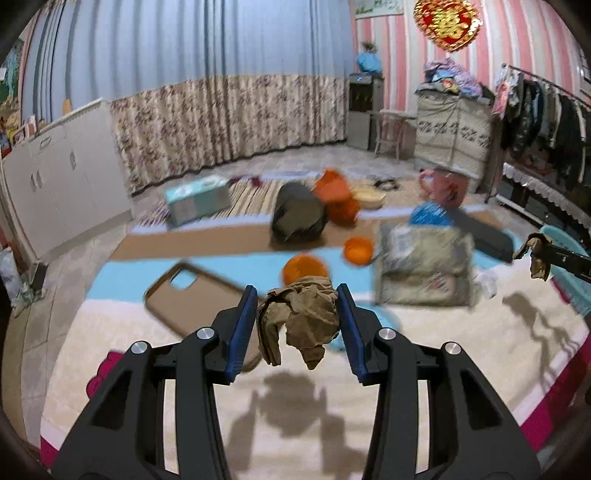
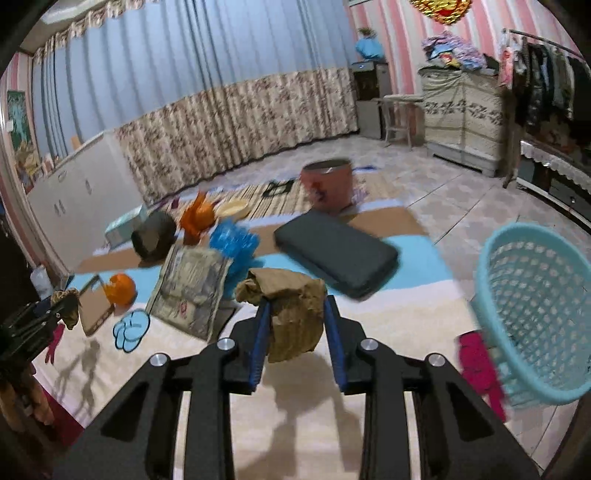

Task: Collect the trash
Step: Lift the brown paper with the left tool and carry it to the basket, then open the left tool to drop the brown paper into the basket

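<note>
Each clamped on a crumpled brown paper wad, the left gripper (image 1: 297, 295) and right gripper (image 2: 295, 306) hover above the rug (image 1: 332, 424) (orange scraps (image 1: 357, 251) remain), the blue basket (image 2: 535, 314) at its right edge unfilled.

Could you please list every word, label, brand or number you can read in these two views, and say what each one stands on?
Nothing can be quoted with confidence.
Red and gold wall ornament: one gold character, too distorted to read.
Printed packet: print blurred.
Teal box: pattern blurred.
Pink bucket: a dark mark, unreadable.
Poster strip above the striped wall: too small.
</note>
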A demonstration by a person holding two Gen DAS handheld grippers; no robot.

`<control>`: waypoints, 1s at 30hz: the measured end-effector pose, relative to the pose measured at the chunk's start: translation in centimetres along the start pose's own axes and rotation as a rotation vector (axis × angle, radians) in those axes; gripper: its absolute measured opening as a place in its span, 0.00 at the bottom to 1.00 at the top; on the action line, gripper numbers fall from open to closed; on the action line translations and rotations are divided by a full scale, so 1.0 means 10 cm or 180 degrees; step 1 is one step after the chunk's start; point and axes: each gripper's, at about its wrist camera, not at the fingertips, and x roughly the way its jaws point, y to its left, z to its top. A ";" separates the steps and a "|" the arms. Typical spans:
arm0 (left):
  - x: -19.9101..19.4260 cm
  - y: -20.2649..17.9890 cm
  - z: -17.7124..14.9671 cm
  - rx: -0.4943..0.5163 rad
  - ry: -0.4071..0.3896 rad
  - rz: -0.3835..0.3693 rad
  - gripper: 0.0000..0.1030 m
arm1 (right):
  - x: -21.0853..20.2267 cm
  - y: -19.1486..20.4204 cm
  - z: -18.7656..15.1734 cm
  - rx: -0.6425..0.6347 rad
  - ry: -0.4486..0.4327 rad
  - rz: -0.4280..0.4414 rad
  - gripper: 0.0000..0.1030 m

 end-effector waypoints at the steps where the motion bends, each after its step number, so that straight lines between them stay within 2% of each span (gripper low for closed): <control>1: -0.03 -0.09 0.06 0.0004 -0.0038 -0.0044 0.41 | -0.06 -0.06 0.03 0.0017 -0.0025 -0.0018 0.29; 5: -0.13 -0.51 0.24 0.0094 -0.0171 -0.0239 0.41 | -0.32 -0.38 0.14 0.0104 -0.0159 -0.0136 0.29; 13: -0.27 -1.61 0.54 0.0376 -0.0393 -0.0714 0.41 | -0.80 -1.19 0.25 0.0336 -0.0347 -0.0502 0.29; 16: -0.26 -2.02 0.59 0.0422 -0.0377 -0.0932 0.41 | -0.94 -1.50 0.24 0.0380 -0.0378 -0.0694 0.29; 23: -0.18 -2.86 0.57 0.0607 -0.0334 -0.1255 0.42 | -1.12 -2.07 0.21 0.0470 -0.0374 -0.1001 0.29; 30: -0.02 -3.52 0.55 0.0762 -0.0201 -0.1520 0.42 | -1.13 -2.49 0.16 0.0630 -0.0334 -0.1170 0.29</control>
